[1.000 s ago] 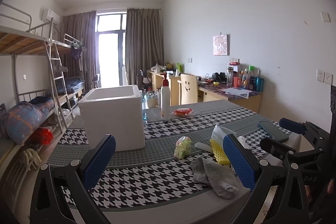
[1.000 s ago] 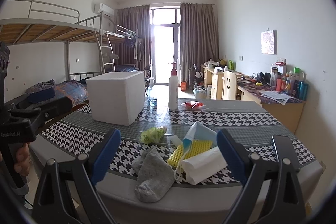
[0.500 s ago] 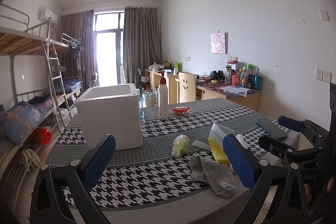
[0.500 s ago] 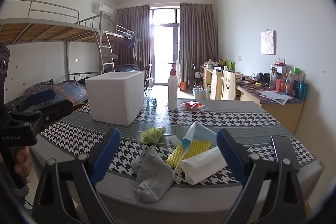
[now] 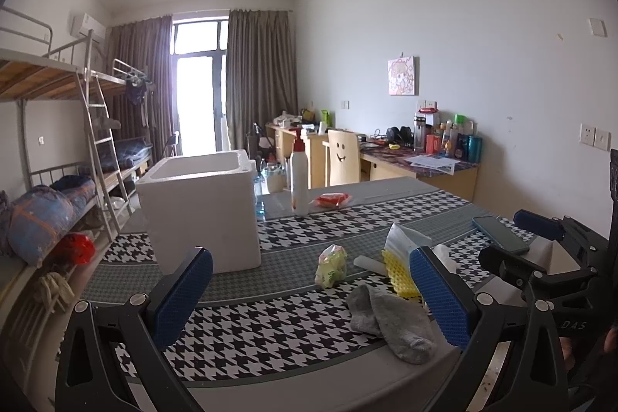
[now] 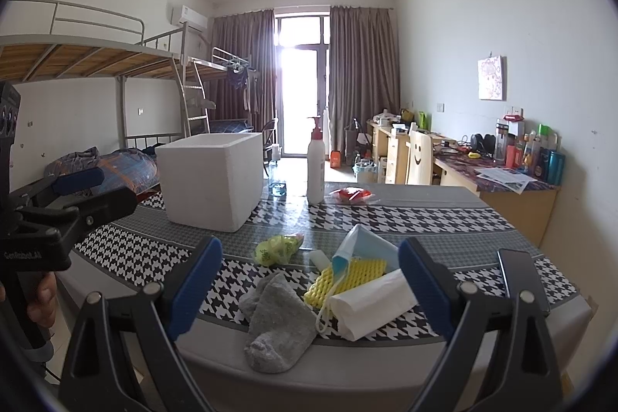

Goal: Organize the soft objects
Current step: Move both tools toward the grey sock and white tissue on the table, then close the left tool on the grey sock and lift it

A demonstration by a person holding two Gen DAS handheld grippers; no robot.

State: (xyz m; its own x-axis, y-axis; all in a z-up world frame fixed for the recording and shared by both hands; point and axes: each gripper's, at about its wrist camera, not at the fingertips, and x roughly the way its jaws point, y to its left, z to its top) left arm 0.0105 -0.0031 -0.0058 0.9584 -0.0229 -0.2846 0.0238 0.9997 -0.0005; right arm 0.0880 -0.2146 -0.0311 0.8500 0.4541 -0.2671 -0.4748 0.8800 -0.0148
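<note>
Houndstooth table (image 6: 444,219) bears foam box (image 6: 210,176), sock (image 6: 276,325), phone (image 6: 523,280)

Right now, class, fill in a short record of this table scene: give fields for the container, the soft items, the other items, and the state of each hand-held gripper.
container: white foam box, open top, standing far left on the table
soft items: grey sock at the near edge; yellow foam net, blue face mask on it, white tissue roll, green-yellow bag
other items: pump bottle, red packet, phone
left hand-held gripper: open, empty
right hand-held gripper: open, empty, above the sock
</note>
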